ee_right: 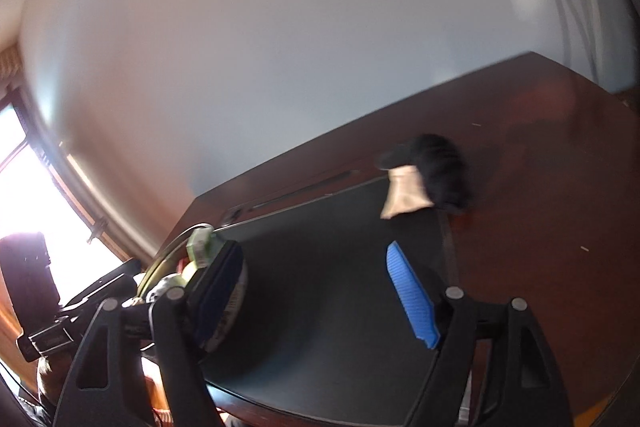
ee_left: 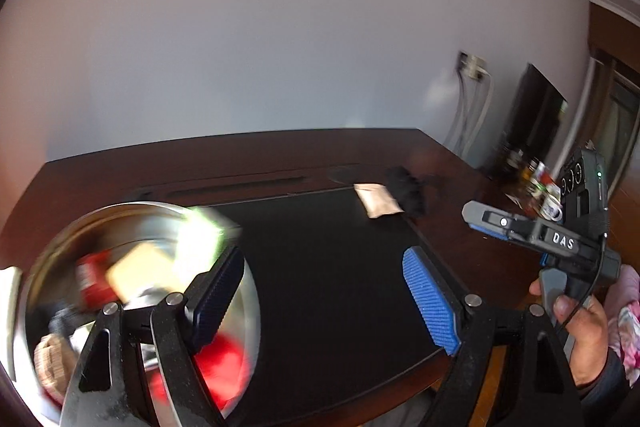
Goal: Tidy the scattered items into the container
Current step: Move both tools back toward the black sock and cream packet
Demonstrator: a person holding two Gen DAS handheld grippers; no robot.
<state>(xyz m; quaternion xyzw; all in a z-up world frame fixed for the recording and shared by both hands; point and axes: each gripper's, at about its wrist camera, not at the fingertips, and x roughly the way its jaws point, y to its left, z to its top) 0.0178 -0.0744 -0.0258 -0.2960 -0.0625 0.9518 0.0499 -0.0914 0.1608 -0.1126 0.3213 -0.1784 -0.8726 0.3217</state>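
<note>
On the dark wood table (ee_left: 280, 155) lies a big black mat (ee_left: 320, 267), taking up most of the near middle. W/ its far edge along a slot in the wood, the mat runs to the near table edge.

At near left, half on the mat's left side, sits a round metal bowl (ee_left: 120, 215), the container. Inside, all motion-blurred: a red packet (ee_left: 94, 277), a tan block (ee_left: 138, 267), a whitish-green box (ee_left: 202, 235) up at the far rim, sth red (ee_left: 222, 367) at the near side, a tan woven-looking item (ee_left: 52, 363) at near left. Can't tell exactly what they are.

Left gripper (ee_left: 320, 291): fingers spread wide, nothing btwn the blue pads; left finger hangs over the bowl, right finger over the mat.

Right gripper (ee_right: 316, 295): also spread wide, empty, above the mat's near part. In the left wrist view it shows at the right, held by the person's hand (ee_left: 580, 331), marked "DAS".

At the mat's far right corner, well apart from the bowl: a black cloth-like clump (ee_left: 408, 191), blurred, mostly on the wood, and touching its left side a small beige packet (ee_left: 378, 205) on the mat. Both outside the container.

Beyond the table's right end: jars & a mug (ee_left: 552, 211), small, blurred. On the wall, an outlet w/ cables (ee_left: 474, 67).
</note>
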